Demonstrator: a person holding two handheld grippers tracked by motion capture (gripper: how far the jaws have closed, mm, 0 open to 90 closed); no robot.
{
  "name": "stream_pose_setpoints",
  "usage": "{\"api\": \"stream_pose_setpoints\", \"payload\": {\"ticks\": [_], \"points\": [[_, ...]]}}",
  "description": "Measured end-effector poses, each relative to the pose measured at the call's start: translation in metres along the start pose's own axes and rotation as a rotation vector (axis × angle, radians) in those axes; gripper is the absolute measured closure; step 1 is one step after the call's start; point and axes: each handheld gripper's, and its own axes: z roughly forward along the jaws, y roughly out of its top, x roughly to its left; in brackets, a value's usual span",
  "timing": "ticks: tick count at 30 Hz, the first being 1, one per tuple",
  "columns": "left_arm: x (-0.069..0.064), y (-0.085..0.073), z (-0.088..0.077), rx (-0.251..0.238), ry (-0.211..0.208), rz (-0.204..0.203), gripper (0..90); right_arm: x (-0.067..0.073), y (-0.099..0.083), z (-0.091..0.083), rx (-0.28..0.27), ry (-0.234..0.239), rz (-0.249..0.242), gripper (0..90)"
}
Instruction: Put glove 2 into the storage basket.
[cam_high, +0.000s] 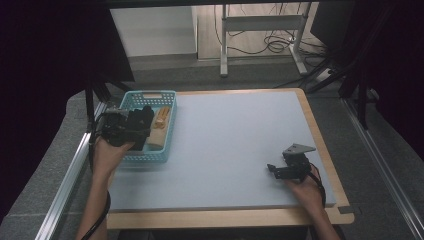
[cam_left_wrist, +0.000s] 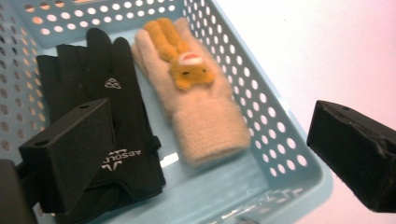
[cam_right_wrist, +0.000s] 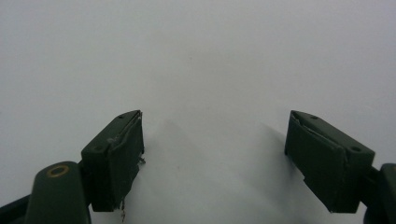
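Forearms come in from the near edge of the table (cam_high: 235, 150), one on each side, each hand gripping a black claw tool. Nearest, on the right side, the right gripper (cam_high: 276, 169) rests low over the bare pale surface close to the wooden border, a grey three-cornered plate on its top; its own camera shows the two jaws standing wide apart with nothing but plain tabletop between them, and a soft shadow under each. Over on the left, a bit farther in, the left gripper (cam_high: 142, 122) hovers over a light blue perforated basket (cam_high: 169, 131) that sits at the table's left edge. Its jaws are spread wide too and clasp nothing: in its own view one jaw hangs over the wrist end of a black glove (cam_left_wrist: 107, 116), the other sits out past the basket's rim over the tabletop. The black glove lies flat on the basket floor with its fingers pointing to the far wall, white lettering on the cuff. Just beside it, touching along the fingers, lies a cream knitted glove (cam_left_wrist: 205, 116), also pointing away, with a small orange plush animal (cam_left_wrist: 184, 63) on its back. Beyond the table the floor holds a metal desk frame and loose cables
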Motion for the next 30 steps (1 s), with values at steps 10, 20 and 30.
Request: {"api": "stream_pose_setpoints", "payload": {"ticks": [10, 20, 30], "points": [[-0.010, -0.008, -0.001, -0.020, -0.010, 0.034, 0.5, 0.000, 0.000, 0.000, 0.000, -0.002, 0.000, 19.1], [-0.026, -0.012, 0.000, -0.041, -0.021, 0.070, 0.2, 0.000, 0.000, 0.000, 0.000, -0.003, 0.000, 18.9], [-0.046, -0.016, 0.008, -0.052, -0.057, 0.110, 0.0, 0.000, 0.000, 0.000, 0.000, -0.004, 0.000, 18.8]]}}
